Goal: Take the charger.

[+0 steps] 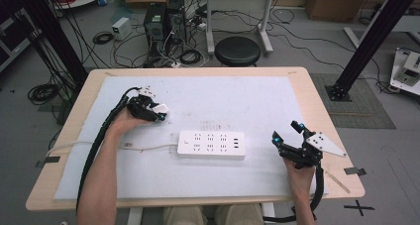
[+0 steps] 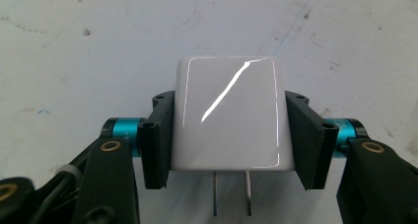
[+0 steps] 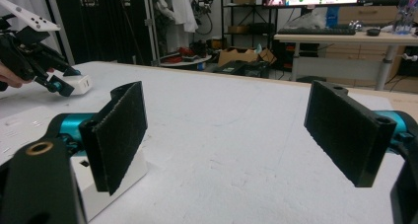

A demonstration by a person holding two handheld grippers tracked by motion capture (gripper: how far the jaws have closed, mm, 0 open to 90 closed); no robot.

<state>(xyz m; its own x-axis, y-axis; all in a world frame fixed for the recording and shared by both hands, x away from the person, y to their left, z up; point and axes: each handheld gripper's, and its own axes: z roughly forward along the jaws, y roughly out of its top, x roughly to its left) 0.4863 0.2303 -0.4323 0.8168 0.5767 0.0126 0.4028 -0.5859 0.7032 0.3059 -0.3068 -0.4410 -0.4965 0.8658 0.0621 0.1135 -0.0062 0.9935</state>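
Left gripper (image 2: 226, 135) clamped on white charger (image 2: 229, 115), prongs bared, near table's (image 1: 317, 111) left edge. Right gripper (image 3: 236, 135) wide open, empty, by right edge. Power strip (image 1: 211, 144) mid-table, toward near edge. Probably carry step: next, lining prongs with a socket (squarely). No legible writing.

The left gripper (image 1: 157, 112) clamps a small white charger (image 1: 161, 108) above the white mat (image 1: 237, 93). A white power strip (image 1: 211, 144) lies mid-table, and the right gripper (image 1: 286, 132) rests wide apart beside its right end.
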